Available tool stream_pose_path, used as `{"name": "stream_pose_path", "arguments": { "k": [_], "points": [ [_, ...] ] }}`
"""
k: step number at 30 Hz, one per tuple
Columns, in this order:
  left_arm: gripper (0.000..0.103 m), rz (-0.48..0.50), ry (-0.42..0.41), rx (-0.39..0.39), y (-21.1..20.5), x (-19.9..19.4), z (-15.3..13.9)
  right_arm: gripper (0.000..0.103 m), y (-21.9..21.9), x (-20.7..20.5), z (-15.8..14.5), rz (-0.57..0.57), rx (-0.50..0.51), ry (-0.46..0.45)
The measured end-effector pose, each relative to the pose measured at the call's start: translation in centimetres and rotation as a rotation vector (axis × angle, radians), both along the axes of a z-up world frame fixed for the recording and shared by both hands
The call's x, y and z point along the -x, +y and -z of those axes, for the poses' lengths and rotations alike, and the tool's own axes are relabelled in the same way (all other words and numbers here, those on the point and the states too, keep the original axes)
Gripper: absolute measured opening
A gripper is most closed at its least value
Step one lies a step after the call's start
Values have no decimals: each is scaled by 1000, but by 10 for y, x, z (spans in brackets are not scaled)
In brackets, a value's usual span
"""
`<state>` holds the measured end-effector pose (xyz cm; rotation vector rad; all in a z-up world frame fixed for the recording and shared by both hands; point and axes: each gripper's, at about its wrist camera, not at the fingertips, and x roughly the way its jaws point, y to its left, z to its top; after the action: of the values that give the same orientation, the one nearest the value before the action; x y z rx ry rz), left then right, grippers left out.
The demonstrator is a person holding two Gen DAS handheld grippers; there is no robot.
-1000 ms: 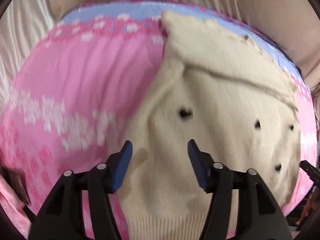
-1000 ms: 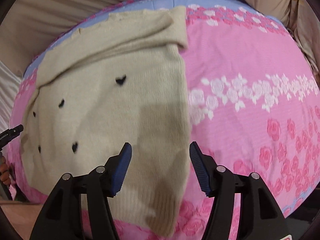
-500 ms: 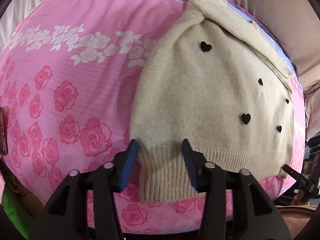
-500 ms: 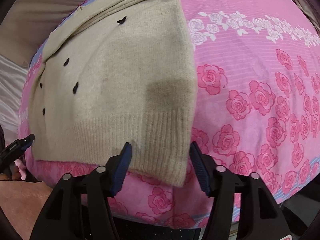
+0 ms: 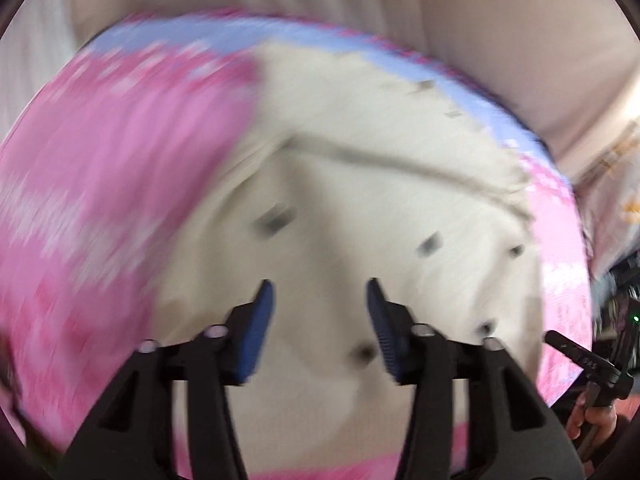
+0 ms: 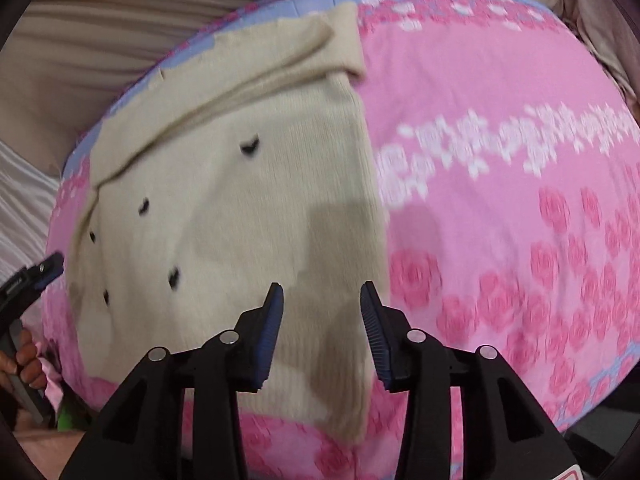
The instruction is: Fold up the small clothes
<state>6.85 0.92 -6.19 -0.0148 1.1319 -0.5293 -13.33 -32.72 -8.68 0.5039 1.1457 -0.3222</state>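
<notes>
Nearest, the left gripper (image 5: 320, 300) and right gripper (image 6: 322, 300) hover above the cream knitted sweater with small black hearts (image 6: 240, 216), both jaws opening, pinching nothing. Beyond, its sleeve already lies folded across; the sweater rests on the pink rose-print bed sheet (image 6: 500, 160), further folds apparently remaining.

**Open bedding to one side, curtain behind**

Wide bare stretches of the pink floral sheet (image 6: 500, 208) are left free to the right of the cream sweater (image 6: 240, 208). The far edge is closed off by beige curtain folds (image 6: 100, 52). The sweater's left flank is crowded by the left gripper (image 6: 28, 284) and a hand (image 6: 24, 356).
</notes>
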Motion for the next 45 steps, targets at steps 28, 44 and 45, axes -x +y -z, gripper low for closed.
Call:
{"name": "stream_pose_path", "arguments": {
  "k": [28,44,45],
  "points": [
    [6,199,-38,286,-211,-133,-67,50,-40,-74,-41,-89,101,-90],
    [7,-268,-398,305,100,-188,-235,8,134,-345,37,-638,61,-60],
    [7,-272,-402,316,106,-190,-238,8,128,-351,33,-598,19,-67]
  ]
}}
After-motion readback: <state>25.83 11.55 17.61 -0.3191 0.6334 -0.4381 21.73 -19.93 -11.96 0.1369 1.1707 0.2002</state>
